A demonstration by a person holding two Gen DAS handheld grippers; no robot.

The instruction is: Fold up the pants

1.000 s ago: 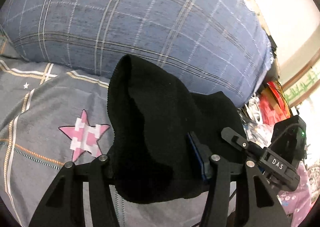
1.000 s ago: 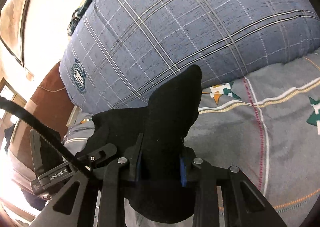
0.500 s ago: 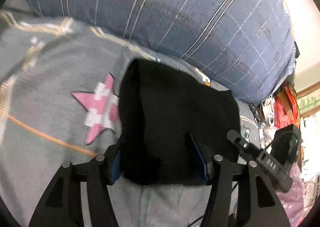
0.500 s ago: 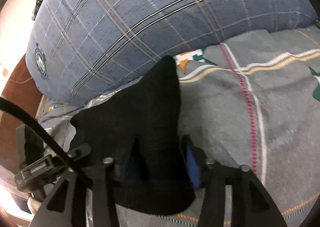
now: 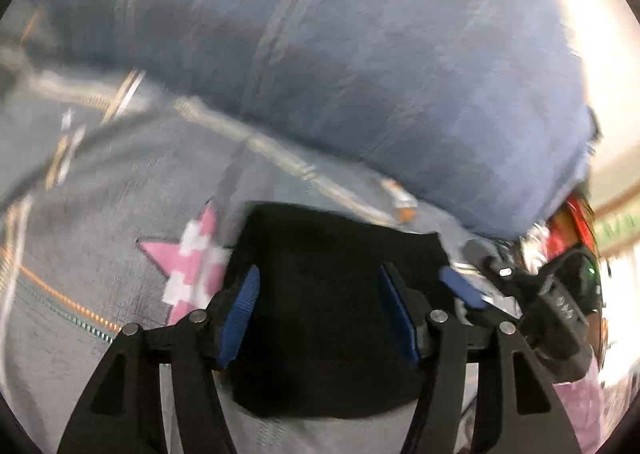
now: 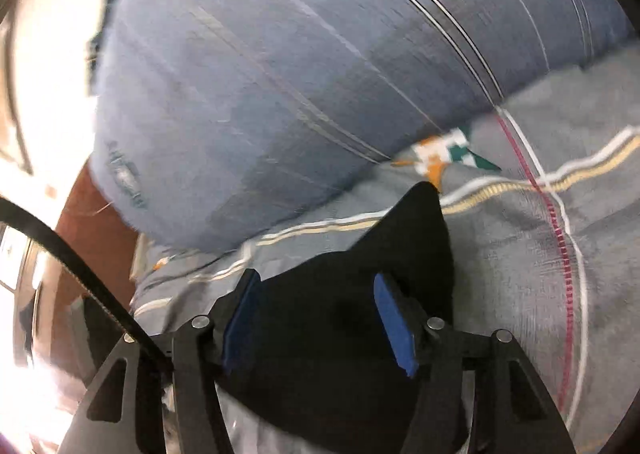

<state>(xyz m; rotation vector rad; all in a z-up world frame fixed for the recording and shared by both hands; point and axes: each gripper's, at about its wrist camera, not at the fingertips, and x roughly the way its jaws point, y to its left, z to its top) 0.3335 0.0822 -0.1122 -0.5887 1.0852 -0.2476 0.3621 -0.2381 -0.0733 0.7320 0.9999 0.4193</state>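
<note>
Pink star [image 5: 188,270] – left view only

bed: grey bedspread [image 5: 104,254] | on it: black pants [image 5: 328,294], blue pillow [image 5: 360,74]

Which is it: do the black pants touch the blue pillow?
Apart: the right wrist view shows grey bedsheet between the pants and the pillow.

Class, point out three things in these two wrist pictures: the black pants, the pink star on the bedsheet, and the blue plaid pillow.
black pants [image 5: 320,294]: left wrist view, middle of cloth.
pink star [image 5: 188,266]: left wrist view, star's centre.
blue plaid pillow [image 6: 280,94]: right wrist view, front face.
</note>
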